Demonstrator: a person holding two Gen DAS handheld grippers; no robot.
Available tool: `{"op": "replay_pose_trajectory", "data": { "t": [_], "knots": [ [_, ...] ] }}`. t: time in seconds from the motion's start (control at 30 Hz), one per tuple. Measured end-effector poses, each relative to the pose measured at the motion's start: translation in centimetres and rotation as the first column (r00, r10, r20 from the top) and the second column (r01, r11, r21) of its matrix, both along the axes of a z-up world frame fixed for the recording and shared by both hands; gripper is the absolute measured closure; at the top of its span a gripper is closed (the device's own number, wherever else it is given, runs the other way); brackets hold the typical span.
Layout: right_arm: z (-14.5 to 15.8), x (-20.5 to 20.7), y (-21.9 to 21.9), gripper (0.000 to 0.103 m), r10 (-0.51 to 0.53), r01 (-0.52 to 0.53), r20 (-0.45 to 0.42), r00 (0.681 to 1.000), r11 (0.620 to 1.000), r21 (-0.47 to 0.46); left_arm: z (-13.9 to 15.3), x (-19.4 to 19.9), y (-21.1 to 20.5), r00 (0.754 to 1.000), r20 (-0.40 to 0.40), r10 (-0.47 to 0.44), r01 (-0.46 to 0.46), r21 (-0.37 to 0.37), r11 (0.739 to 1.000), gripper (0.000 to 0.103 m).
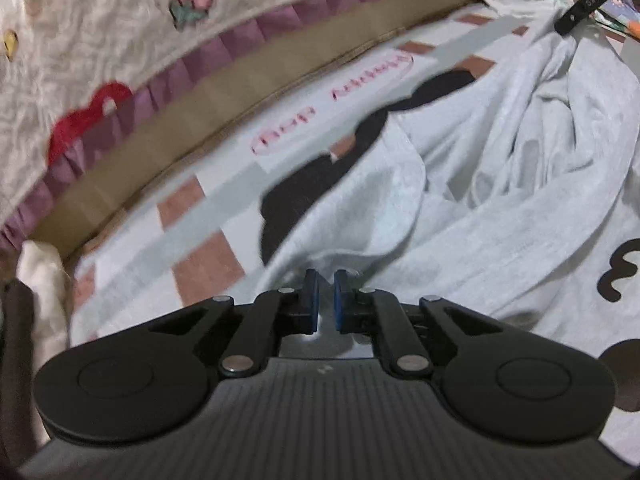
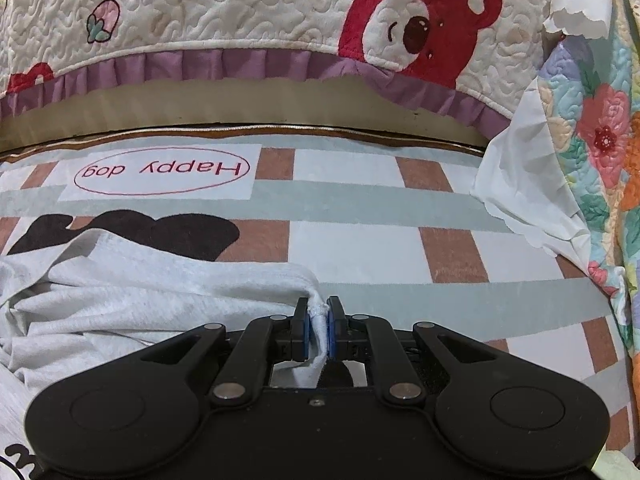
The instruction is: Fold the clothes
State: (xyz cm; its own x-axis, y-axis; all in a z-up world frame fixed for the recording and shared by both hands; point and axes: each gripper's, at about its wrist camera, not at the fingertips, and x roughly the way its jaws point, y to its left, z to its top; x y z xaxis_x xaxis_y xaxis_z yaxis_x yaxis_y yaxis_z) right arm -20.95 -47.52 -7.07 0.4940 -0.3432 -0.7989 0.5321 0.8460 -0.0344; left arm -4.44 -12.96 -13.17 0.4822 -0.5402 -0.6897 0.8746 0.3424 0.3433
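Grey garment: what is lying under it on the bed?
The grey garment lies on a checked sheet printed "Happy dog". A dark printed shape runs partly beneath it; the rest is covered. The right gripper pinches its edge.

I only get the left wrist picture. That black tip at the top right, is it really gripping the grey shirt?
Observer: Yes. The right gripper is shut on a bunched edge of the grey shirt, pinched between its blue pads.
Visitor: And the blurry pink writing on the sheet?
Observer: It reads "Happy dog", inside a pink oval.
Visitor: Anything on that cream quilt?
Observer: A big red bear face above the purple frill.
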Motion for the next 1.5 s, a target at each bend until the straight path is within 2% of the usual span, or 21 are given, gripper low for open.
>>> {"op": "replay_pose_trajectory", "data": {
  "t": [0.1, 0.17, 0.27, 0.33, 0.47, 0.57, 0.67, 0.77, 0.93, 1.0, 1.03, 1.13, 1.17, 1.23, 1.27, 1.33, 1.4, 1.43, 1.5],
  "knots": [
    [-0.2, -0.1, 0.0, 0.092, 0.004, -0.004, -0.007, 1.000, 1.000, 0.001, 0.9, -1.3, 0.7, 0.993, 0.107, -0.059, 0.065, -0.060, 0.996, 0.091],
    [-0.3, -0.1, 0.1, 0.092, 0.009, -0.009, -0.013, 1.000, 1.000, 0.000, 1.0, -1.9, 0.7, 0.983, 0.144, -0.112, 0.121, -0.059, 0.991, 0.088],
    [-0.4, -0.2, 0.2, 0.092, 0.016, -0.016, -0.023, 1.000, 1.000, -0.001, -0.1, -1.5, -0.2, 0.977, 0.098, -0.190, 0.189, 0.023, 0.982, 0.088],
    [-0.5, -0.2, 0.3, 0.092, 0.021, -0.021, -0.029, 0.999, 1.000, -0.002, -0.7, -1.2, -0.5, 0.969, 0.126, -0.212, 0.206, 0.055, 0.977, 0.088],
    [-0.5, -0.1, 0.5, 0.092, 0.033, -0.033, -0.043, 0.999, 0.999, -0.007, -0.4, -0.1, -0.3, 0.969, 0.139, -0.204, 0.202, 0.025, 0.979, 0.088],
    [-0.6, -0.1, 0.6, 0.092, 0.039, -0.040, -0.053, 0.998, 0.999, -0.009, -0.2, -0.3, -0.2, 0.961, 0.147, -0.234, 0.236, 0.007, 0.972, 0.086],
    [-0.7, 0.0, 0.8, 0.091, 0.039, -0.040, -0.061, 0.997, 0.999, -0.008, -0.7, -0.7, -0.3, 0.948, 0.159, -0.275, 0.275, 0.019, 0.961, 0.077],
    [-0.8, 0.2, 1.1, 0.091, 0.045, -0.045, -0.068, 0.997, 0.999, -0.008, -1.4, -0.5, -0.6, 0.948, 0.133, -0.288, 0.284, 0.051, 0.958, 0.075],
    [-1.1, 0.4, 1.4, 0.090, 0.049, -0.050, -0.073, 0.996, 0.999, -0.003, -1.9, 0.5, -0.7, 0.974, 0.073, -0.213, 0.205, 0.099, 0.974, 0.077],
    [-1.3, 0.5, 1.5, 0.090, 0.048, -0.048, -0.074, 0.996, 0.999, 0.001, -1.8, 0.5, -0.3, 0.977, 0.046, -0.206, 0.202, 0.090, 0.975, 0.094],
    [-1.3, 0.5, 1.6, 0.090, 0.045, -0.045, -0.074, 0.996, 0.999, 0.002, -1.7, 0.4, -0.2, 0.979, 0.032, -0.200, 0.197, 0.080, 0.977, 0.097],
    [-1.5, 0.5, 1.6, 0.091, 0.033, -0.032, -0.062, 0.998, 0.999, 0.006, -1.2, 0.3, -0.1, 0.985, 0.053, -0.165, 0.163, 0.043, 0.986, 0.100],
    [-1.5, 0.4, 1.5, 0.094, 0.028, -0.028, -0.050, 0.998, 1.000, 0.003, -0.9, 0.4, -0.1, 0.987, 0.068, -0.147, 0.146, 0.025, 0.989, 0.100],
    [-0.7, 0.5, 0.9, 0.096, 0.024, -0.024, -0.026, 0.999, 1.000, -0.001, 0.6, 1.6, 0.3, 0.993, 0.097, -0.073, 0.078, -0.051, 0.996, 0.100],
    [0.1, 0.8, 0.4, 0.096, 0.026, -0.026, -0.015, 1.000, 1.000, 0.000, 1.8, 2.8, 0.7, 0.996, 0.084, -0.005, 0.015, -0.112, 0.994, 0.100],
    [1.6, 1.2, -0.5, 0.096, 0.030, -0.030, 0.006, 1.000, 1.000, 0.001, 4.0, 5.5, 2.0, 0.992, 0.036, 0.123, -0.112, -0.222, 0.969, 0.100],
    [3.1, 1.7, -1.5, 0.096, 0.034, -0.034, 0.028, 0.999, 0.999, 0.002, 6.1, 8.2, 3.4, 0.972, -0.025, 0.233, -0.229, -0.314, 0.921, 0.100],
    [4.2, 2.1, -1.8, 0.096, 0.031, -0.032, 0.057, 0.998, 0.999, 0.010, 7.0, 9.2, 4.2, 0.964, -0.032, 0.266, -0.260, -0.341, 0.903, 0.100],
    [6.5, 2.9, -2.4, 0.096, 0.021, -0.025, 0.125, 0.992, 0.999, 0.032, 8.9, 11.0, 5.3, 0.945, 0.009, 0.326, -0.301, -0.366, 0.881, 0.100]
  ]
}}
